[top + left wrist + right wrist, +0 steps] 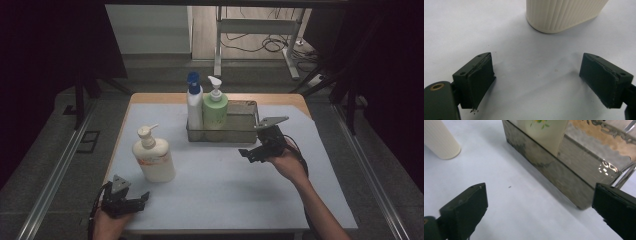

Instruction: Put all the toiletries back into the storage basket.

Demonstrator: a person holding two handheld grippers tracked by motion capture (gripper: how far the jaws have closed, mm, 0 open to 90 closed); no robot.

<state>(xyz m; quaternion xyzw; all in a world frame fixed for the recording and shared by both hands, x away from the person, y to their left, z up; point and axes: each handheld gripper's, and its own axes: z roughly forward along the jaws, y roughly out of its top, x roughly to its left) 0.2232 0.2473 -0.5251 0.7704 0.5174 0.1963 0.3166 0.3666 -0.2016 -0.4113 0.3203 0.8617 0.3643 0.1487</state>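
From my end the cream pump bottle (564,15) gets chopped off at the top edge in the left gripper view, the green bottle (546,132) likewise in the right gripper view, and their labels are too small to read.

We see white bottle with blue cap (194,102) upright in left end of metal basket (235,135). Pale mat (225,195) covers most of wooden table (150,97); wood shows along far edge. Beyond table we make out white desk frame (260,25), loose cables (272,45) on floor. Metal rail (55,175) on floor left of table. Dark curtain (50,40) at left.
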